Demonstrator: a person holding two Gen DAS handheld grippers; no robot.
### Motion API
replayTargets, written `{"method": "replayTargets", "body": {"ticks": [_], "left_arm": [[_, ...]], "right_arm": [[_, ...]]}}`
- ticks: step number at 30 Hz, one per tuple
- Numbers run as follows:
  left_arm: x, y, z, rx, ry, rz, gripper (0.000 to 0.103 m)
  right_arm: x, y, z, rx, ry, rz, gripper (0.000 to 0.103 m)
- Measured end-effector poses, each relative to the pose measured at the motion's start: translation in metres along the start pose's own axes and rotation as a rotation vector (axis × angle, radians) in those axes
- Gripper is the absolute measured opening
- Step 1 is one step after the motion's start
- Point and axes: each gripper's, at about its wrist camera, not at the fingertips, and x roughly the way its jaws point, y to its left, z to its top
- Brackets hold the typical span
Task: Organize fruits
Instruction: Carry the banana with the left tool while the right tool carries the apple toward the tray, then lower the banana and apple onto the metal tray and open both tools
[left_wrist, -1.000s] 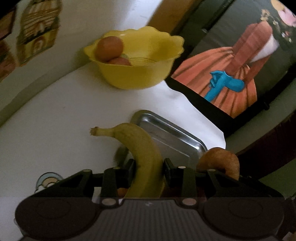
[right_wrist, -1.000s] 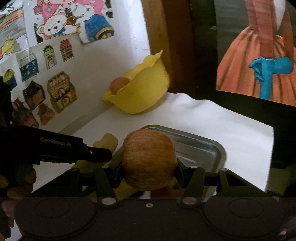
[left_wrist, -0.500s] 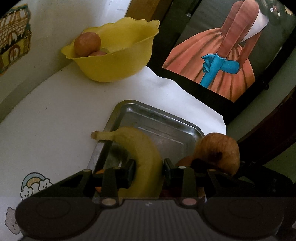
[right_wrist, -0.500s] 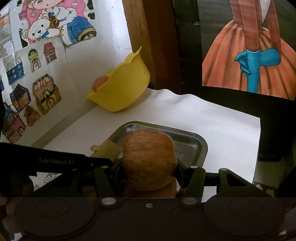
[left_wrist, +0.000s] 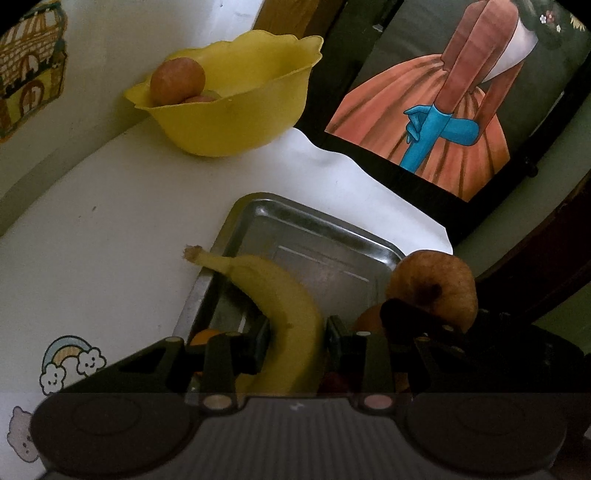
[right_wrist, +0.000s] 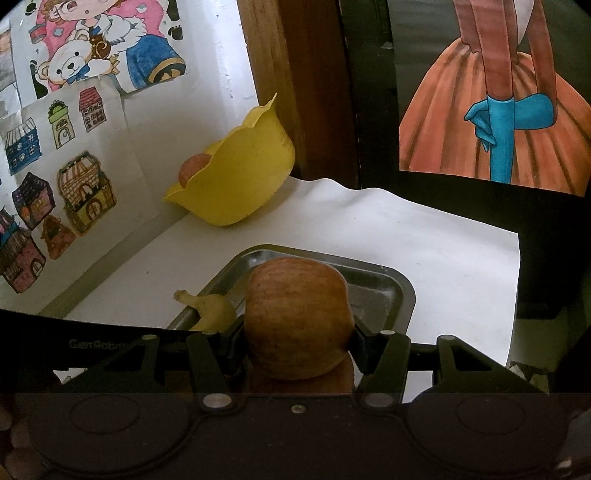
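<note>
The left gripper (left_wrist: 295, 332) was clamped on a yellow banana (left_wrist: 280, 306), its two fingers pressing the fruit's sides, the stem end jutting out over the left rim of the steel tray (left_wrist: 317, 229). The right gripper (right_wrist: 297, 343) was closed around a streaky red-brown apple (right_wrist: 297, 317), held over the near part of that same tray. From the left wrist view the apple (left_wrist: 432, 288) showed just right of the banana, the two fruits close beside each other. Something orange (left_wrist: 205, 336) peeked out in the tray behind the left gripper's fingers; what it was could not be told. Beyond the tray, well apart from it on the white desk (left_wrist: 110, 229), stood a yellow scalloped bowl (left_wrist: 236, 110) with a reddish round fruit (left_wrist: 177, 81) sitting inside against its left wall. House drawings (right_wrist: 77, 195) hung on the wall beside the bowl, and a rainbow sticker (left_wrist: 70, 362) sat on the desk.
</note>
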Motion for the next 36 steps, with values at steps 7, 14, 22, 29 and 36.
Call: {"method": "replayTargets", "body": {"ticks": [7,14,22,29,36], "left_arm": [[0.001,0.003,-0.001,-0.008,0.002,-0.007,0.040],[-0.002,0.007,-0.005,-0.029,-0.006,-0.008,0.047],[-0.009,0.011,-0.011,-0.054,-0.035,-0.004,0.055],[-0.019,0.015,-0.017,-0.068,-0.077,-0.001,0.058],[-0.025,0.015,-0.020,-0.089,-0.102,0.028,0.065]], "right_arm": [[0.000,0.000,0.000,-0.002,-0.002,0.000,0.057],[0.003,-0.004,0.004,0.016,0.009,0.023,0.057],[0.009,-0.012,0.013,0.094,0.036,0.060,0.057],[0.012,-0.011,0.014,0.093,0.035,0.064,0.057],[0.020,-0.012,0.024,0.085,0.079,0.082,0.057]]}}
